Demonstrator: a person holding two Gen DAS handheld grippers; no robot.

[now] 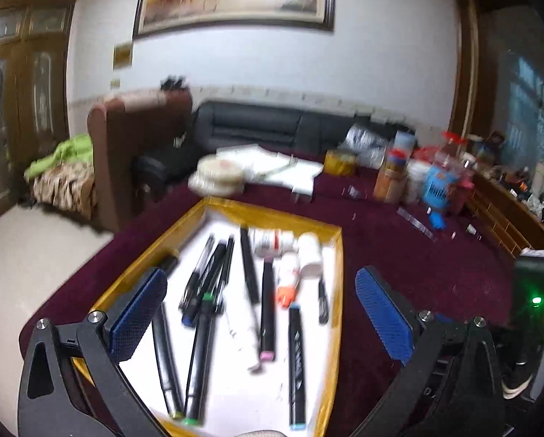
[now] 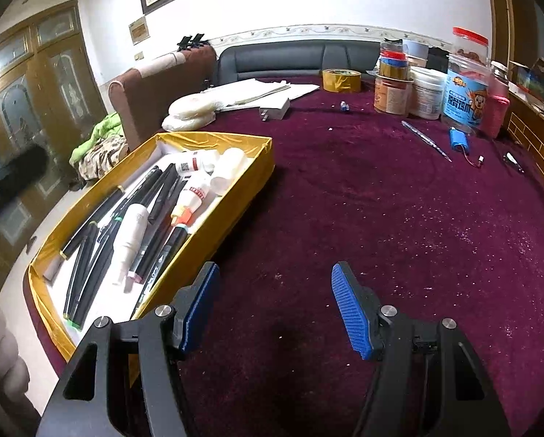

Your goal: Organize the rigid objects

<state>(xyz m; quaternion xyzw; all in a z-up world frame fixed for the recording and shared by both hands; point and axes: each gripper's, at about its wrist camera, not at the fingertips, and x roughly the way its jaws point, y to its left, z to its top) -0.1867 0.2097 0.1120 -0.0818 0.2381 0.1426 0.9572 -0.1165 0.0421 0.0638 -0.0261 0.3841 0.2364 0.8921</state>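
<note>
Maroon cloth (image 2: 363, 200) | right view only: blue-labelled jar (image 2: 466, 83) | left: blurred

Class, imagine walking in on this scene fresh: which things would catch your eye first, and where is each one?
First, the gold-walled tray at the near left edge of the maroon tablecloth, packed with black markers and white glue bottles. Next, the cluster of jars and tape rolls at the far right. The left gripper hangs wide open over the tray; the right gripper is open above bare cloth.

Pens (image 2: 89, 251), bottles (image 2: 199, 182) in box (image 2: 213, 244); jars (image 2: 465, 76) behind, right.
</note>
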